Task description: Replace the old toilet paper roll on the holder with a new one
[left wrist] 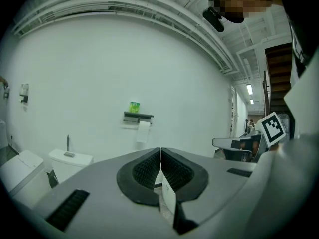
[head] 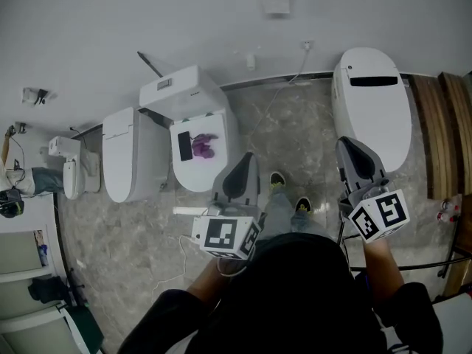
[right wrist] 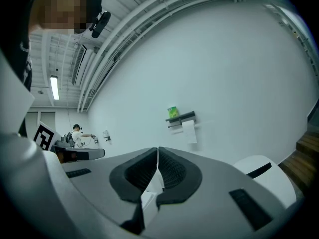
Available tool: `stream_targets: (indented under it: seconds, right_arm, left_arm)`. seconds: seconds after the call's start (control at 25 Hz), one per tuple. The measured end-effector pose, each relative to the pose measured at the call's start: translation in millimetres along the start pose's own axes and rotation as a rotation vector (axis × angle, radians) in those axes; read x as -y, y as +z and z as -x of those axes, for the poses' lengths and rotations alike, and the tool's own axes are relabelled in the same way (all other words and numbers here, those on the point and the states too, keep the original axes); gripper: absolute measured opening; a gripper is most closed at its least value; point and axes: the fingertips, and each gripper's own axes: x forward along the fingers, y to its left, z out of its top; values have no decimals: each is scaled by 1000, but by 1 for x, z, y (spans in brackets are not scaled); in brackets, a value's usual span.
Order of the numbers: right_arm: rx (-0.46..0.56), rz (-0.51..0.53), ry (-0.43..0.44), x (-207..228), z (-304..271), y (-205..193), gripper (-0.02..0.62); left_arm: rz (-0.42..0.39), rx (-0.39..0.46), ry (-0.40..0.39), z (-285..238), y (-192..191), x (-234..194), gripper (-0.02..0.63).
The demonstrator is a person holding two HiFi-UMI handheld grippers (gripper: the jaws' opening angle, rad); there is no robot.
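Where the holder (left wrist: pixel 138 116) hangs, green can (left wrist: pixel 134 106) atop; toilets (head: pixel 372 102) flanking

L gripper (left wrist: pixel 160 154) in foreground, below holder (left wrist: pixel 138 117); jaws together, nothing btwn them. Holder is fixed to white wall. Toilet paper roll (left wrist: pixel 143 132) hangs just under holder, sheet trailing down. Green item (left wrist: pixel 134 106) stands on top of holder. Toilet tank (left wrist: pixel 70 159) below-left of holder. Marker cube (left wrist: pixel 273 127) well right of holder, slightly lower.
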Motion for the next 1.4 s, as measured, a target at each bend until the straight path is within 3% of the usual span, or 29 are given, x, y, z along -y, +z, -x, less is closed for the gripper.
stream_targets:
  seconds: [0.4,0.88,1.24,1.4]
  right_arm:
    - [-21,29,-49,17,-51,3,20]
    - [-40,44,-40,15,-145,9,20]
    - [-28,74,-42,2,-195,11,19]
    - [-35,103,-41,-1,-206,14,20]
  left_arm:
    - [9,26,-23,-51,8,-39,23]
    - [38,34,-58,-114,18,-104,23]
    - [31,31,-103,-133,20,-138,23]
    - [55,23,-76,-136,21,-157,23]
